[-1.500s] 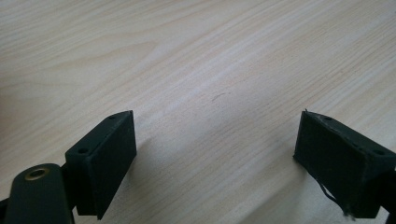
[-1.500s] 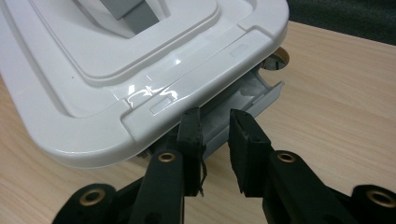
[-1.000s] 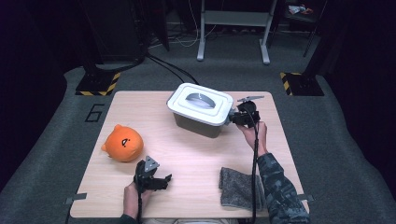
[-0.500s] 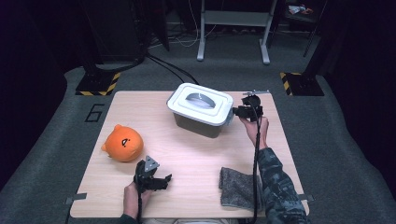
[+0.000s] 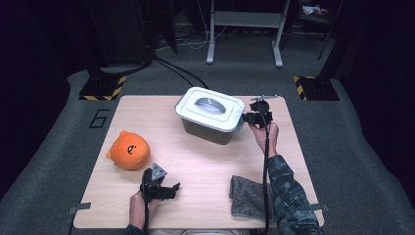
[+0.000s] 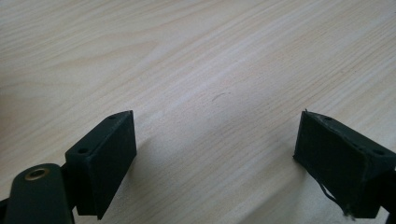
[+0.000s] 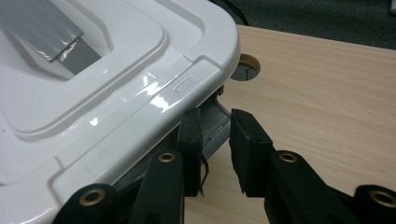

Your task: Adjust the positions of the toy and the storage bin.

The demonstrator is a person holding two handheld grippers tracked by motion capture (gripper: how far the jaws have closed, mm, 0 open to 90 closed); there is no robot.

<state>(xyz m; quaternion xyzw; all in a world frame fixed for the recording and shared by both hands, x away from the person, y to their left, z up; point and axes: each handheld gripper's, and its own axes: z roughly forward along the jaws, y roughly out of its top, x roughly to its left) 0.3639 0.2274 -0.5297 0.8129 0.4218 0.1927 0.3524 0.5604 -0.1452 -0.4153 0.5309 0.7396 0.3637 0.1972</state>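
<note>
A grey storage box with a white lid stands at the back middle of the wooden table. My right gripper is at the box's right end, just under the lid's rim. In the right gripper view the lid lies to the left, and my right gripper has its jaws nearly together around the grey side latch. My left gripper rests near the front edge. In the left gripper view my left gripper is open wide over bare wood.
An orange round plush toy sits at the left of the table. A grey cloth lies at the front right, beside the person's camouflage sleeve. A round cable hole is in the tabletop behind the box.
My right gripper has shifted slightly at the box's right end and stays at the latch. My left gripper has not moved.
</note>
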